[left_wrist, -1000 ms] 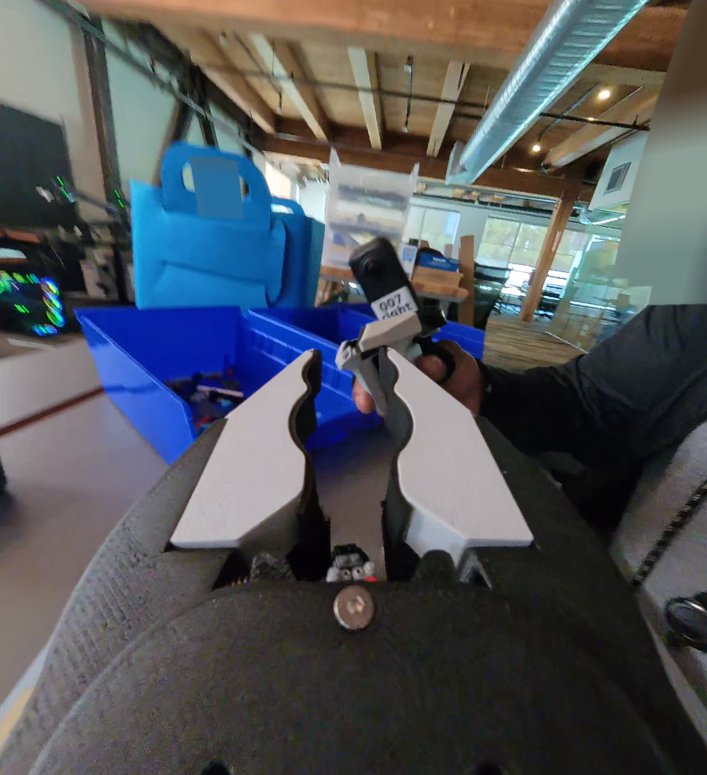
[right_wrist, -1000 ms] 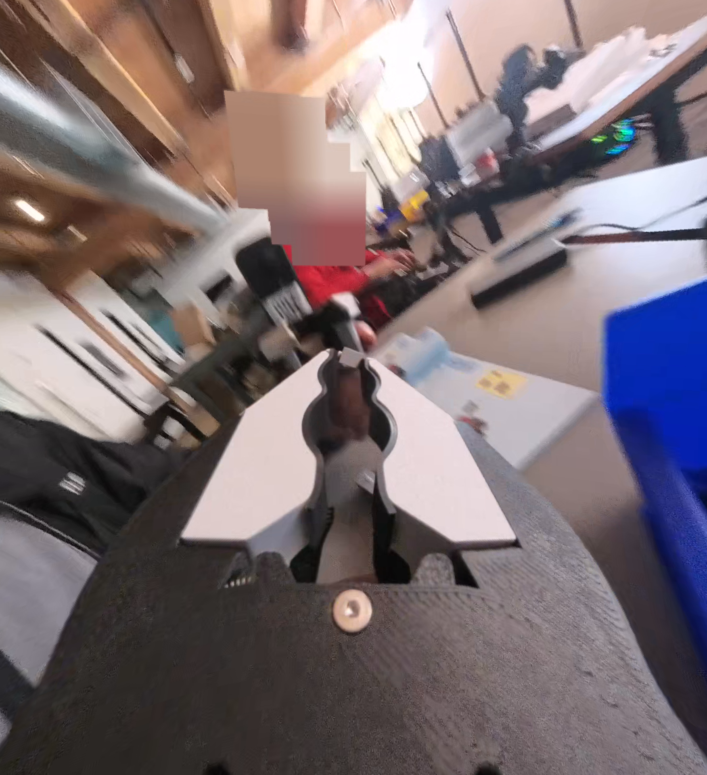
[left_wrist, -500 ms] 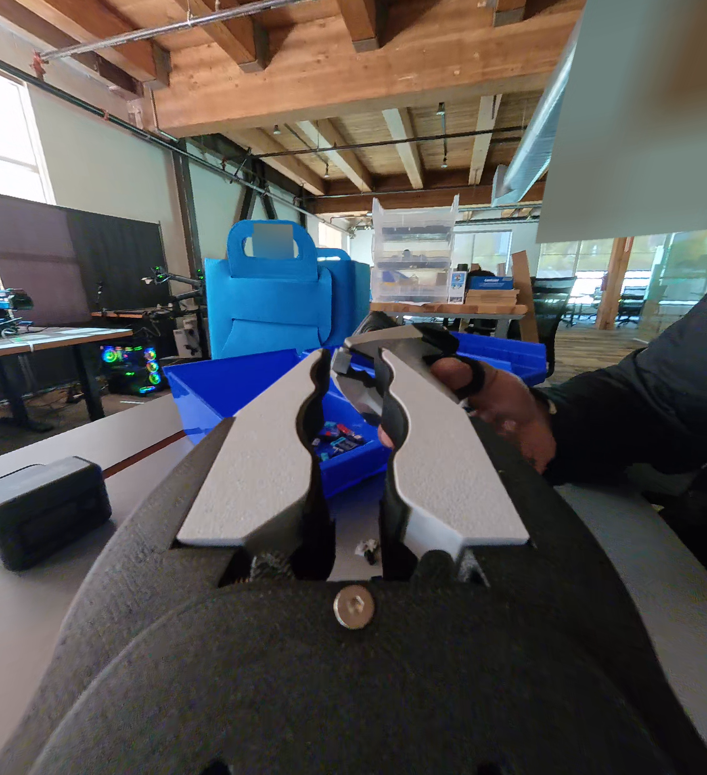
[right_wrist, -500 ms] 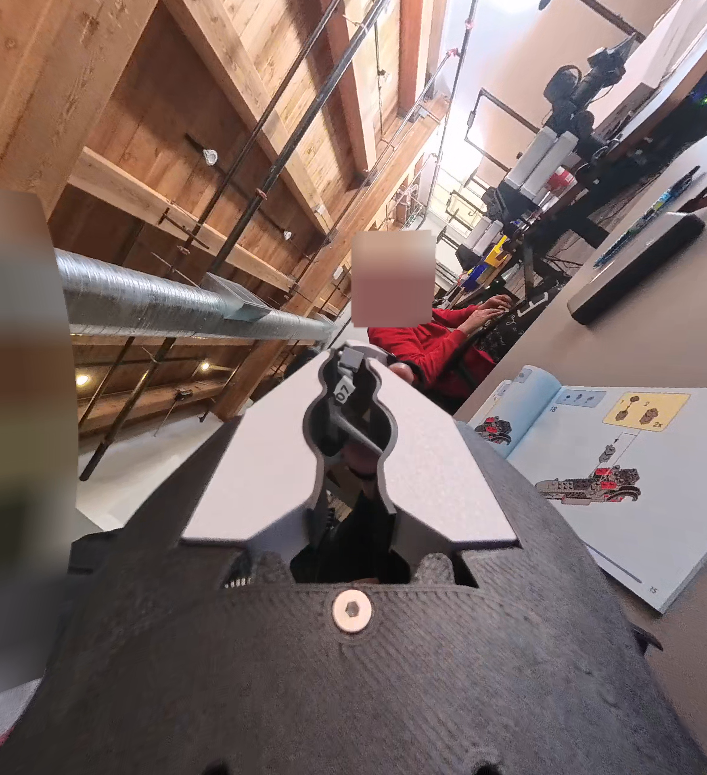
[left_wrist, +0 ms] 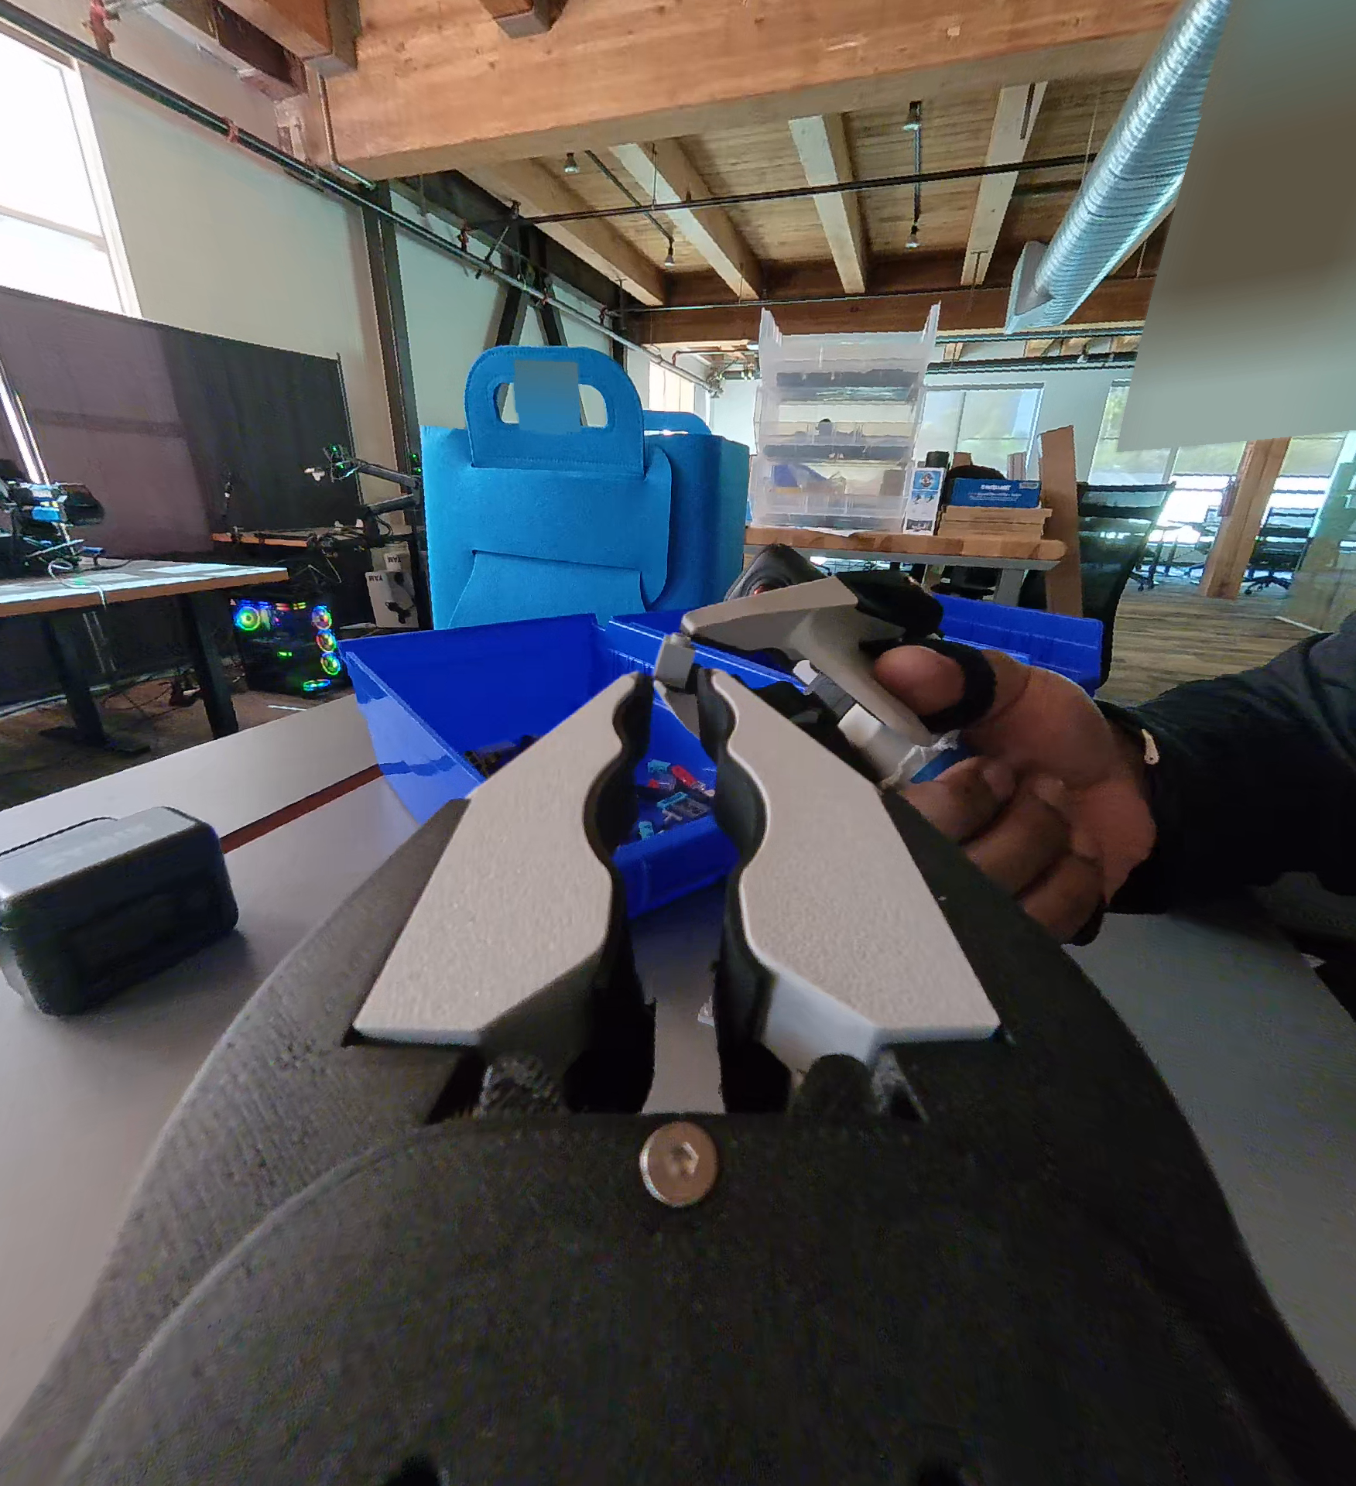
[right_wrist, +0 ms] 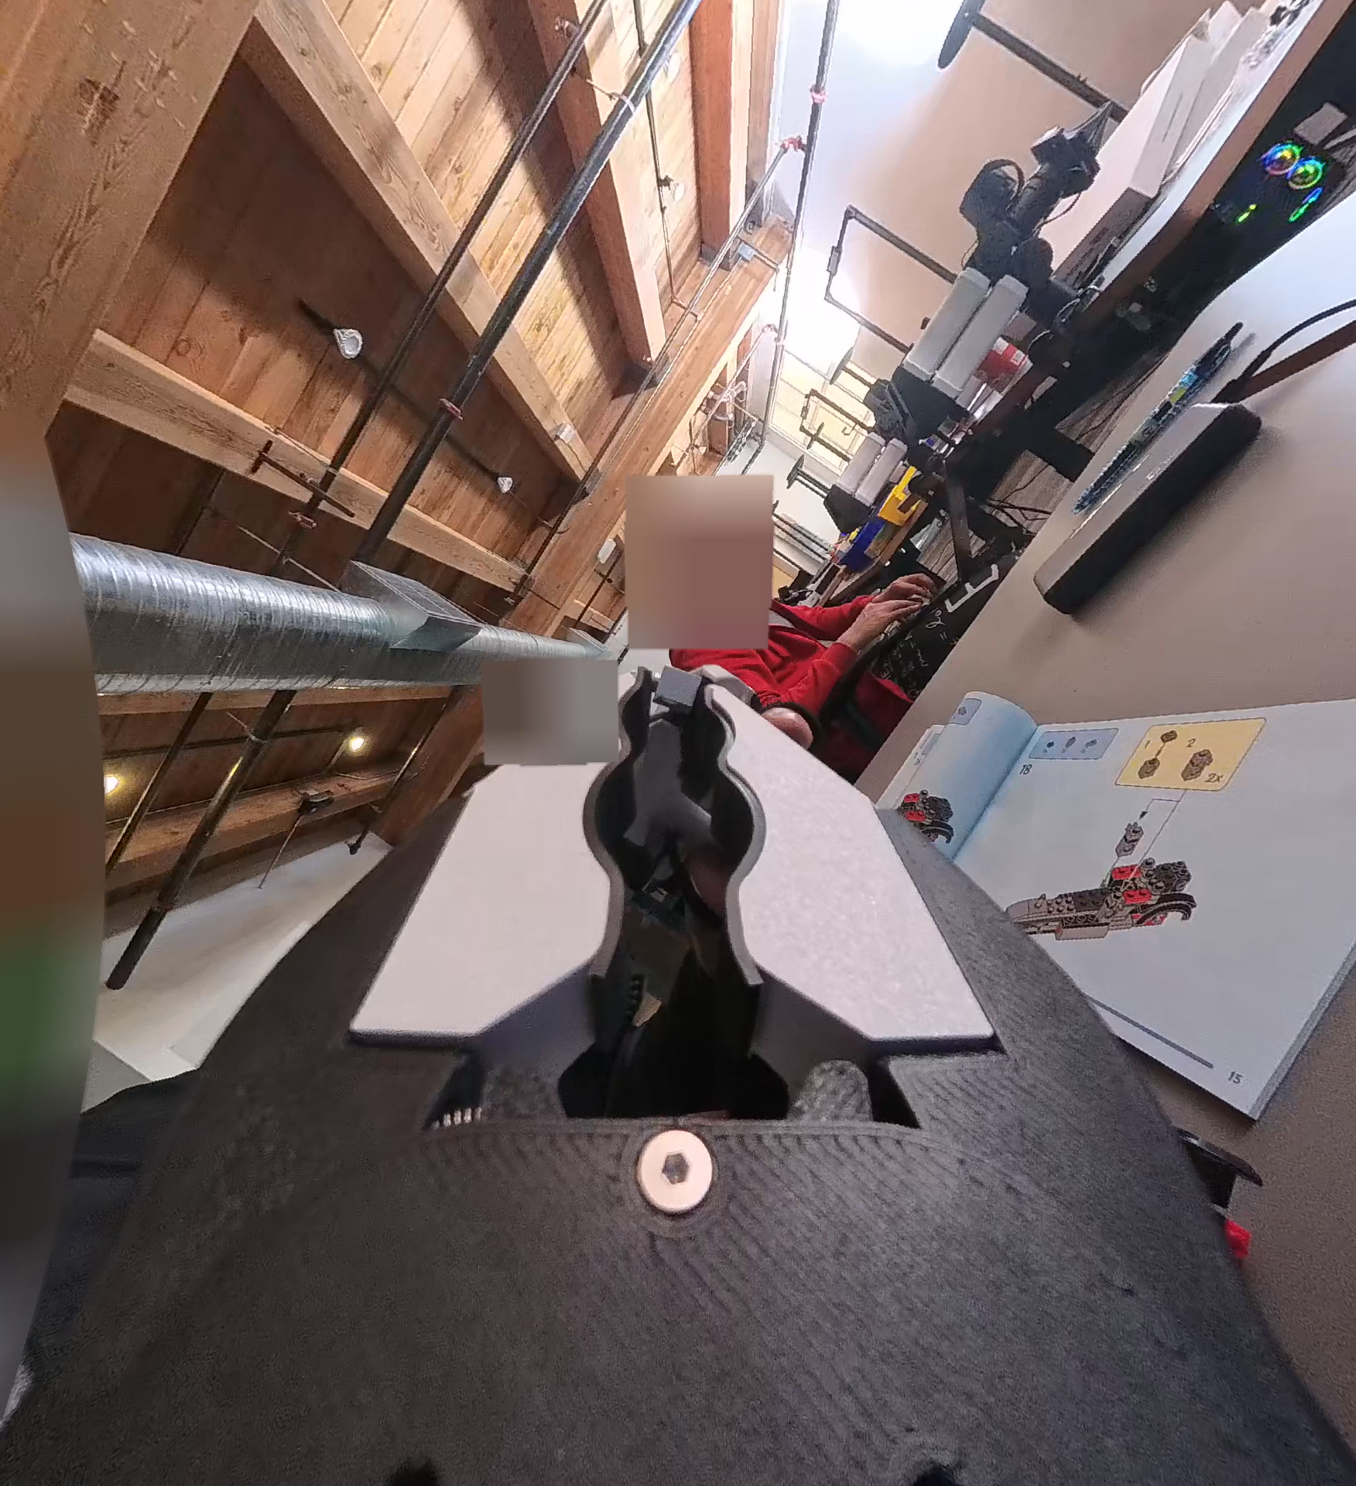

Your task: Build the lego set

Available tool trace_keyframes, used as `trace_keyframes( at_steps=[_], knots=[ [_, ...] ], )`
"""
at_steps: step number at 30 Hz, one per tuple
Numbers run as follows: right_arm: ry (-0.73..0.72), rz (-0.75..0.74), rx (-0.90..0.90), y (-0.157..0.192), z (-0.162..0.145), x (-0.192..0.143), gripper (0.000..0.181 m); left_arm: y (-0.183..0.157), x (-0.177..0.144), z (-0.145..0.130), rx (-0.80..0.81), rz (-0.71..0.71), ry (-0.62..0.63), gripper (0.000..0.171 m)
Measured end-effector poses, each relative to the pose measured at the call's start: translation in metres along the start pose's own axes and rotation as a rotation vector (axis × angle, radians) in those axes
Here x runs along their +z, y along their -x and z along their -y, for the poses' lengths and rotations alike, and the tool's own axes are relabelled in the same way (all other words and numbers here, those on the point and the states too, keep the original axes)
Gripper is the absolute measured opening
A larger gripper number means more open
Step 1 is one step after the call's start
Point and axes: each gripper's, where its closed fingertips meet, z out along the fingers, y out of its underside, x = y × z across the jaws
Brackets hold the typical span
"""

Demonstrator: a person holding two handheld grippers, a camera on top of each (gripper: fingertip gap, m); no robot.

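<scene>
In the left wrist view my left gripper (left_wrist: 673,685) is held above the grey table (left_wrist: 176,1085), its jaws a little apart with nothing gripped. My right gripper (left_wrist: 679,655), in a person's hand (left_wrist: 1037,796), points its tips at the left gripper's tips from the right. It is shut on a small grey brick (left_wrist: 675,666), which hangs just beyond the left tips. In the right wrist view the right gripper (right_wrist: 676,693) pinches the same grey brick (right_wrist: 678,690) at its tips. The left gripper's dark body shows through the gap behind it.
A blue bin (left_wrist: 490,691) with loose coloured bricks (left_wrist: 671,796) stands beyond the left gripper, with a second blue bin (left_wrist: 1012,635) and a blue felt bag (left_wrist: 562,531) behind. A black box (left_wrist: 104,892) sits at left. An open instruction booklet (right_wrist: 1238,925) and a flat black device (right_wrist: 1149,506) lie on the table. My left and right fingertips are right by each other.
The right gripper has swung from upright to level and brought the grey brick up to the left gripper's tips. Both views have steadied, and the right view now tilts up towards the ceiling.
</scene>
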Motion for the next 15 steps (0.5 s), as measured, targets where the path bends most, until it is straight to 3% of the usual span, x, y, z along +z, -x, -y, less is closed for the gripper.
trace_keyframes(
  at_steps=[15],
  knots=[
    [0.004, -0.002, -0.016, -0.0007, -0.0013, -0.0013, 0.011, 0.0009, -0.0012, -0.0006, -0.011, 0.003, 0.005, 0.008]
  ],
)
